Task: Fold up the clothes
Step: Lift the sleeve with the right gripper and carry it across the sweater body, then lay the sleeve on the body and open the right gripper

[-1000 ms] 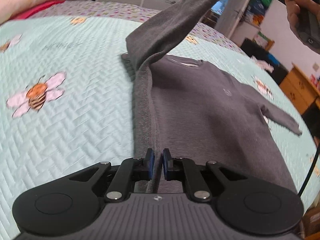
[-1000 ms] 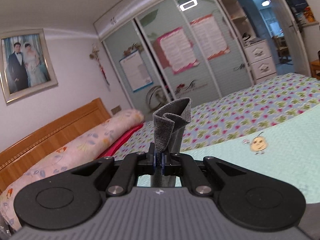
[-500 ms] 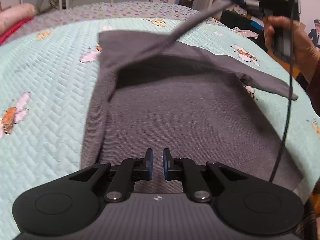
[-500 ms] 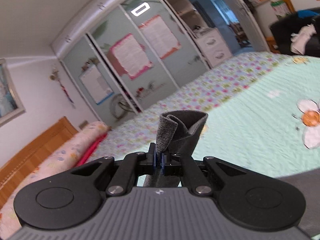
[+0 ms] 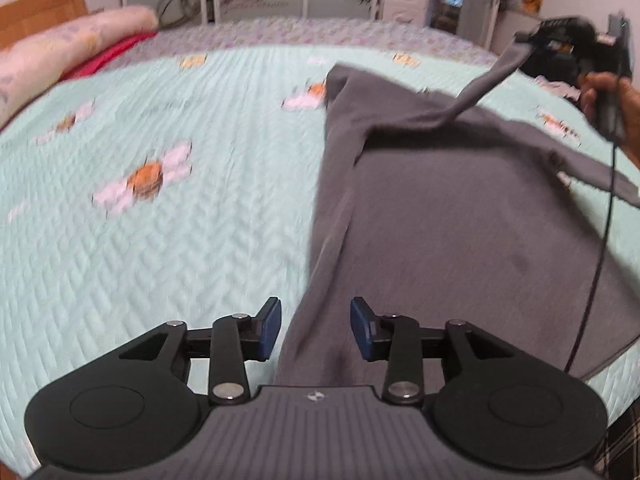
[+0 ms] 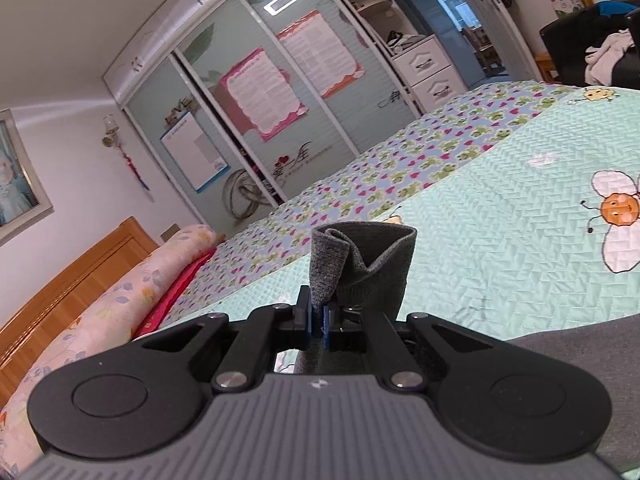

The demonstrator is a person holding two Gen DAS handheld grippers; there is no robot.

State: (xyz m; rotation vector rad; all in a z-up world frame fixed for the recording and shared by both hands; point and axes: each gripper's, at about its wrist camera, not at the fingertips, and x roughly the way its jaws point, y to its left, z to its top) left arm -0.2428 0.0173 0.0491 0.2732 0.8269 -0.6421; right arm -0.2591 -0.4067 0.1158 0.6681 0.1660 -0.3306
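A grey sweater (image 5: 460, 232) lies flat on a mint quilted bed (image 5: 160, 240), its long axis running from the near hem toward the far collar. The left gripper (image 5: 315, 328) is opening, its fingers straddling the folded edge untouched; the right gripper (image 6: 317, 320) pinches a raised sleeve cuff (image 6: 360, 264).

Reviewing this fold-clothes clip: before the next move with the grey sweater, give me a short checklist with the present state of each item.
1. right gripper clamped on sleeve cuff: ok.
2. left gripper clear of the cloth: ok, jaws opening, folded edge between them, pads not pressing.
3. sweater body flat on quilt: ok.
4. Raised sleeve laid across the body: not ok, hangs in the air.
5. Far sleeve folded in: not ok, stretched outward.
6. cable clear of sweater: cannot tell.
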